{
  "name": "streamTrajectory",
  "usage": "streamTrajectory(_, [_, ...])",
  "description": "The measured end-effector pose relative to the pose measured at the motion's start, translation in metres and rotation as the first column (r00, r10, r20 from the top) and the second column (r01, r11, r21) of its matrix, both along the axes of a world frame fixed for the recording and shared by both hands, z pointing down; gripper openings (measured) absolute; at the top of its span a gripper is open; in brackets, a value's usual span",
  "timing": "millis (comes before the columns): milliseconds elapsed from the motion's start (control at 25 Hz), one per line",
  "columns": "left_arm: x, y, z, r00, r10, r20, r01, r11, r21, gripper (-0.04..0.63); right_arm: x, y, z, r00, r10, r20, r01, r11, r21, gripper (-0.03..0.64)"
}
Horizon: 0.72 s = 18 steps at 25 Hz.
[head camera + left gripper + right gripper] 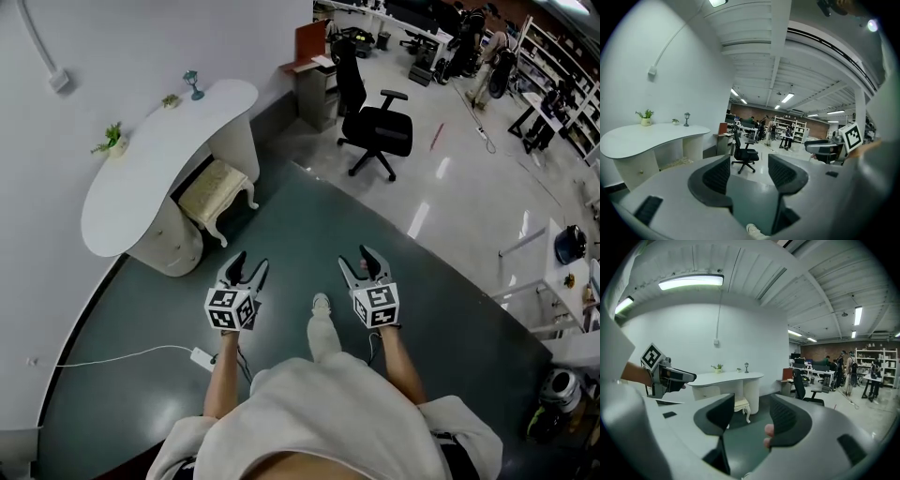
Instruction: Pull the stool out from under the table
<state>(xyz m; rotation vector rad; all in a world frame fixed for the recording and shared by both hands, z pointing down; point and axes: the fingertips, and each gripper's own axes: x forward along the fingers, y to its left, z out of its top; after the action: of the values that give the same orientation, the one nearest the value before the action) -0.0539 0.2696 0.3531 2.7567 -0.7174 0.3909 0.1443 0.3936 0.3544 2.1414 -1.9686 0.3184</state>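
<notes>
Cream stool (217, 190), one; table (159, 159), one; left gripper (249, 262), right gripper (358, 259).

The white curved table (141, 178) by the wall carries a potted plant (112, 139), a smaller plant (170, 100) and a little lantern (193, 84). On the dark green floor (309, 234) a cream stool (218, 192) stands tucked under the table, and a white cable (112, 357) lies nearby.

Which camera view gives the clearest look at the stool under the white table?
The head view: it shows the stool from above, with its cushioned seat and curved legs partly out from under the table. The right gripper view shows it only small and distant. The left gripper view shows just a strip of its seat.
</notes>
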Motion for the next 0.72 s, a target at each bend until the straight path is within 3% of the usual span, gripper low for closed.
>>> streamTrajectory(440, [0.111,-0.11,-0.002,0.998,-0.058,0.033,0.059,0.998,-0.014,0.247,0.122,-0.122,0.0,0.998,-0.049,0.03,0.049,0.999,-0.001,0.219])
streamTrajectory(720, [0.158,-0.172,0.002,0.992,-0.106,0.067,0.107,0.994,-0.012,0.247,0.18,-0.197,0.006,0.993,-0.096,0.062,0.096,0.995,0.002,0.218])
